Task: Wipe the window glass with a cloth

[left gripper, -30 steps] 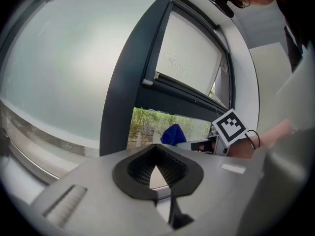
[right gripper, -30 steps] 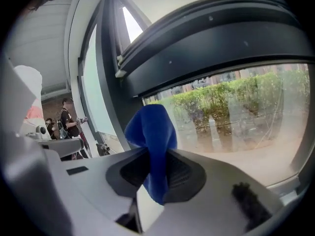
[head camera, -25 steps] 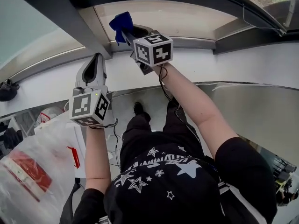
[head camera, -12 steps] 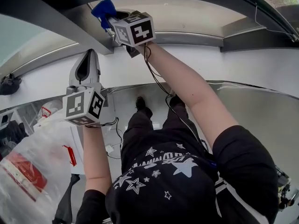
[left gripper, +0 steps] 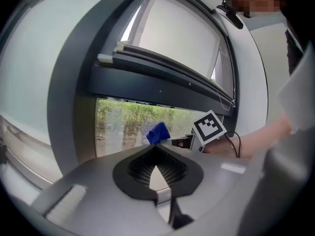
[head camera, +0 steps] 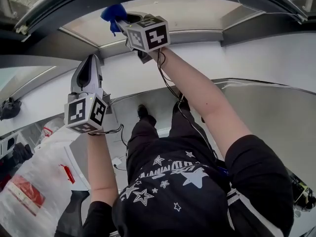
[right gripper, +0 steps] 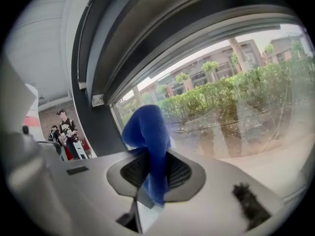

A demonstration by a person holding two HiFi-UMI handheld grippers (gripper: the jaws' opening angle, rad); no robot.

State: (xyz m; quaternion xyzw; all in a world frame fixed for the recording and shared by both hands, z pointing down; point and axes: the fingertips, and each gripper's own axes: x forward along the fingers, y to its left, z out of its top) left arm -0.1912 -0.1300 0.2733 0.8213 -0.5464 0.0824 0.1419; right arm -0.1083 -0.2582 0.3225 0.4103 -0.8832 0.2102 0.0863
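A blue cloth [head camera: 112, 13] is bunched in my right gripper [head camera: 121, 20], which is shut on it and held up at the window glass [head camera: 197, 15]. In the right gripper view the cloth [right gripper: 146, 132] rises from between the jaws of the right gripper [right gripper: 150, 156], close to the glass [right gripper: 236, 112], through which hedges and buildings show. My left gripper [head camera: 89, 59] is lower and to the left, shut and holding nothing, pointing up at the wall below the frame. The left gripper view shows the left gripper [left gripper: 156, 152] below the cloth [left gripper: 157, 132] and glass [left gripper: 120, 124].
A dark window frame [head camera: 59, 38] runs around the pane, with a thick dark pillar [left gripper: 74, 97] on the left. A white wall [head camera: 256, 58] lies below the window. A clear plastic bag [head camera: 34, 181] sits at the lower left. People [right gripper: 64, 132] stand far off.
My right gripper has carried the blue cloth up and to the left along the glass. The left gripper drifted slightly left and stayed shut.
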